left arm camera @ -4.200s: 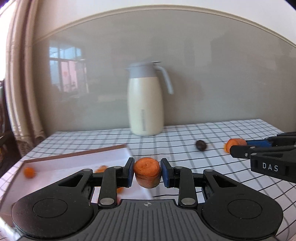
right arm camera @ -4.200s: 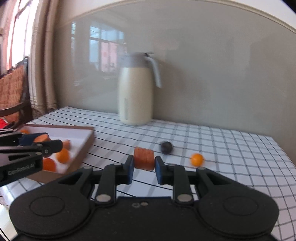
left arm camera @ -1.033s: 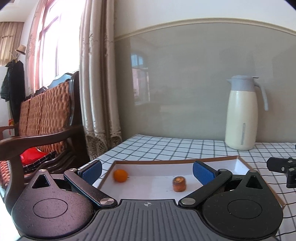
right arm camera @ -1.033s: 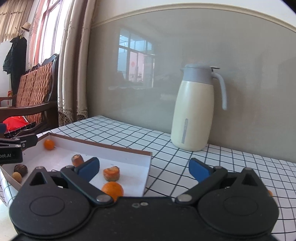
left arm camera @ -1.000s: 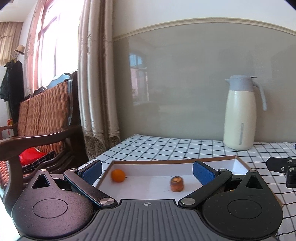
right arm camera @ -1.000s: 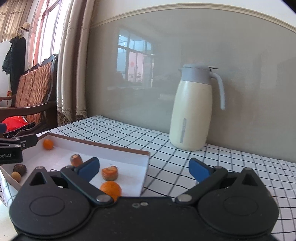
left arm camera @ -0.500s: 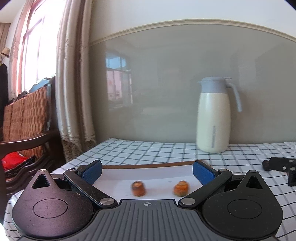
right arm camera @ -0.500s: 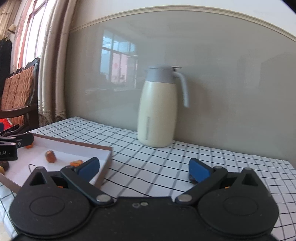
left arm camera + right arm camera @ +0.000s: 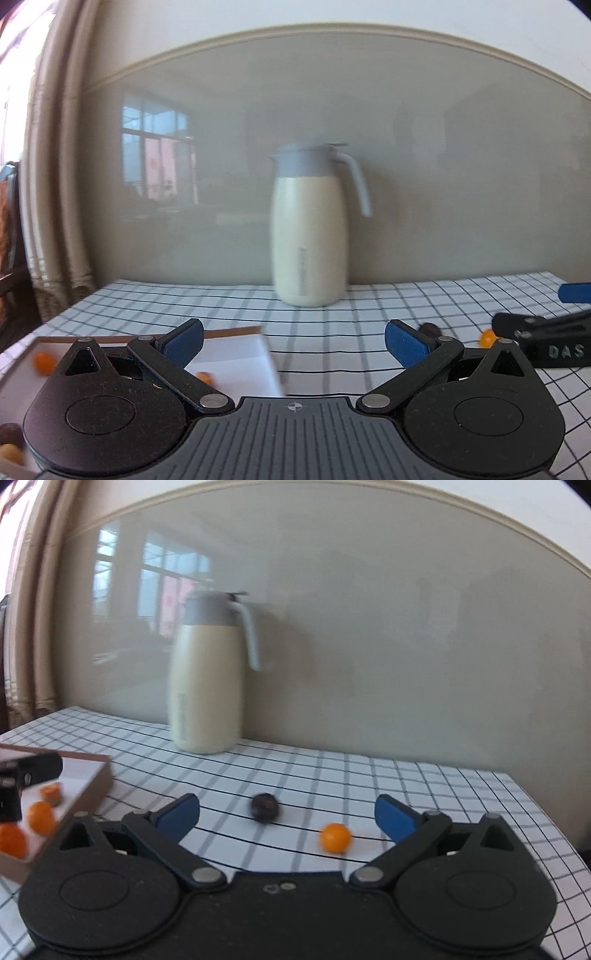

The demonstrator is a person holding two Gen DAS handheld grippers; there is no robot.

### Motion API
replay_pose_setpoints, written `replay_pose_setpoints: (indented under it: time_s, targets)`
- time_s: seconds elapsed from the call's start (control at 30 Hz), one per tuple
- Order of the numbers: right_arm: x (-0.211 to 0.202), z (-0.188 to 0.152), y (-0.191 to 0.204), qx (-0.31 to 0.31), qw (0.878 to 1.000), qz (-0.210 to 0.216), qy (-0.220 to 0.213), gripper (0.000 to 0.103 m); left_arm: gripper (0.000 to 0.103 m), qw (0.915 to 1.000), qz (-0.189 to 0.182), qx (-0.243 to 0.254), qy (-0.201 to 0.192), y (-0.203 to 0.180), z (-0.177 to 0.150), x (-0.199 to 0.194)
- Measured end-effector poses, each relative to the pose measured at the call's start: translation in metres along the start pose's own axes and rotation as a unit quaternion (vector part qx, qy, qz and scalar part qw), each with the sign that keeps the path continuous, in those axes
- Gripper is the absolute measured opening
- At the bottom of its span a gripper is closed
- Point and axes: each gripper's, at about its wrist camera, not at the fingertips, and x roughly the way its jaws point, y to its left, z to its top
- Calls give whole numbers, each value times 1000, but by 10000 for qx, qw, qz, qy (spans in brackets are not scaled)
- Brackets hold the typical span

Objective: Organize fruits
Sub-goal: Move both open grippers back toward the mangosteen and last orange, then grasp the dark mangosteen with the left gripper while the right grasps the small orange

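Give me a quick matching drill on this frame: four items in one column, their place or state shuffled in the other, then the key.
1. dark round fruit
2. small orange fruit
3. carrot chunk
4. jug

A. inside the white tray
B. upright by the wall
C. loose on the checked cloth, right of the other loose fruit
D. loose on the checked cloth, nearer the tray

Pairs: 1-D, 2-C, 3-A, 4-B

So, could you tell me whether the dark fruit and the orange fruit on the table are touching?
Apart: the right wrist view shows bare tablecloth between dark fruit and orange fruit.
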Motion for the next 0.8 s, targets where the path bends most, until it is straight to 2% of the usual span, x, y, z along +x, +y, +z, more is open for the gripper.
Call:
replay_pose_setpoints:
  time_s: [0.07,0.2,0.5,0.8]
  targets:
    - [11,-3,-9,51,9999,-26,147,88,103,9999,-118,101,63,-14,-1,10]
    - [35,-11,-19,108,9986,20,523,69,103,9990,-229,308,244,-39,-2,32]
    - [87,-18,-29,99,9939,22,1099,49,102,9957,-460,476,651,-85,-8,77]
    - [117,-22,-49,329,9899,75,1380,28,98,9922,-619,499,958,-107,-12,112]
